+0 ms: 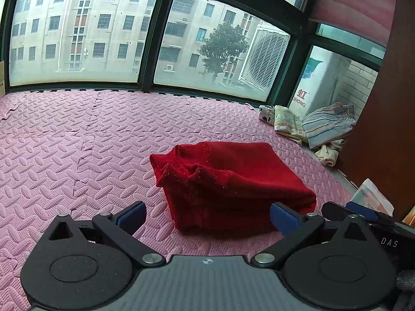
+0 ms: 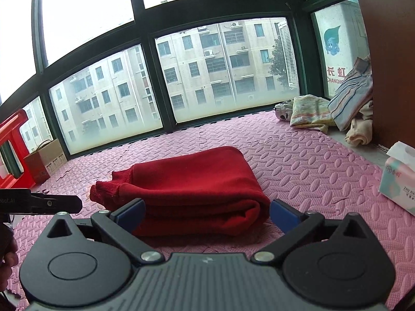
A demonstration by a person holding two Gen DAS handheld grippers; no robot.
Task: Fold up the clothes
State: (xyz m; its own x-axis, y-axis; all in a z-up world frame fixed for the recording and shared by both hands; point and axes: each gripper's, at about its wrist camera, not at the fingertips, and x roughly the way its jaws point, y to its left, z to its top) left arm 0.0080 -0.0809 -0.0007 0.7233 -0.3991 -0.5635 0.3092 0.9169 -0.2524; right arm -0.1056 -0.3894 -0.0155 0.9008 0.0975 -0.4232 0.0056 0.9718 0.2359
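- Nearest, the left gripper (image 1: 206,216) stands wide open with nothing between its blue pads, held low just short of the near edge of the red sweater (image 1: 228,184).
- Likewise the right gripper (image 2: 206,213) is spread wide and holds nothing; its blue fingertips (image 2: 132,212) flank the sweater's rounded fold without visibly pinching it.
- Just beyond both, the sweater lies on the pink foam mat (image 1: 77,134) as a compact, layered bundle, with ribbed cuffs bunched and poking out at one end.
- By my reading, this garment already lies folded. The scene would fit a pause after the last fold, or a stop ahead of one more tidy-up of those cuffs; the pictures do not settle which.
- If the cuffs are tucked in, it would call for a shallow pinch on the knit edge only, since a deep grab could drag the layers apart.
- Farther off, a loose pile of clothes (image 1: 311,127) sits in the far corner by the window, striped and pale pieces tumbled together; how many there are is hard to make out.
- A tissue pack (image 2: 399,178) is cut off at the right edge.
- Underneath layers of the sweater are hidden.
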